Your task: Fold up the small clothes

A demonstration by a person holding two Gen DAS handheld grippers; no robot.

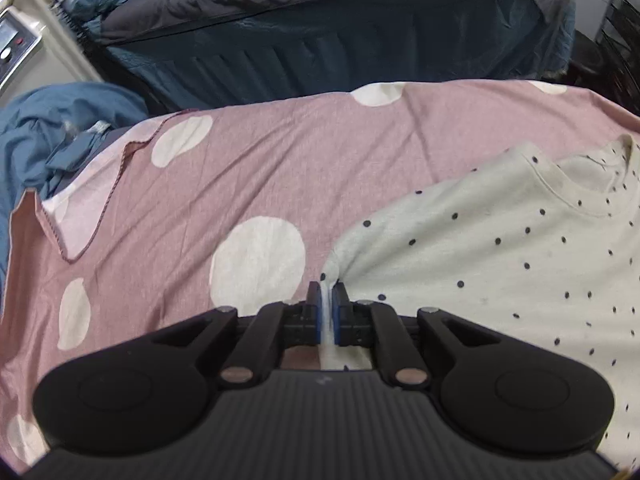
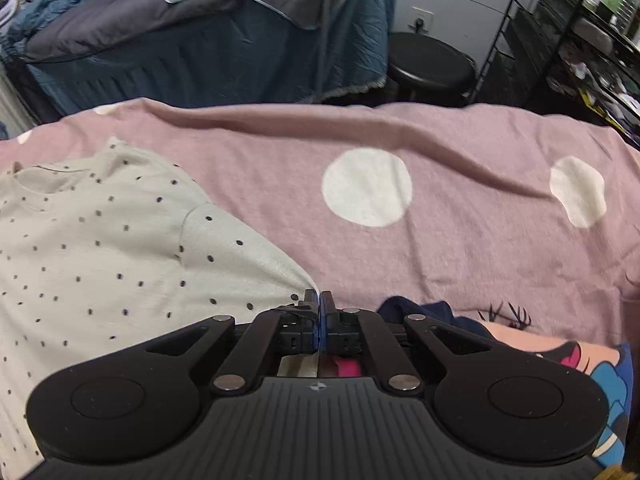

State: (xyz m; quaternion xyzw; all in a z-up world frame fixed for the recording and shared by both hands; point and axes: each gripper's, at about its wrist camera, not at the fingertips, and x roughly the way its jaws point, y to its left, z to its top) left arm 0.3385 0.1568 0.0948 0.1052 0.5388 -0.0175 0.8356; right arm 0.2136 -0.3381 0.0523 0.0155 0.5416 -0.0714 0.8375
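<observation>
Only the left wrist view caught the crumpled blue cloth [image 1: 48, 136] at the sheet's far left corner and the white appliance [image 1: 20, 44] behind it. Only the right wrist view took in the black stool [image 2: 432, 60], the wire rack [image 2: 580, 40] and the colourful printed garment [image 2: 560, 352] lying just right of the right hand-held gripper [image 2: 320, 300].

The cream dotted shirt [image 1: 500, 248] lay flat on the pink spotted sheet [image 1: 260, 160], its neckline [image 1: 576, 196] pointing away from the person and its long axis running from the near edge toward the far edge.

The left hand-held gripper [image 1: 327, 292] was pinched nearly shut on the shirt's left sleeve edge, white fabric showing between the blue pads [image 1: 316, 308]. The right one was clamped tight on the shirt's right sleeve tip, so the shirt stretched between the two.
</observation>
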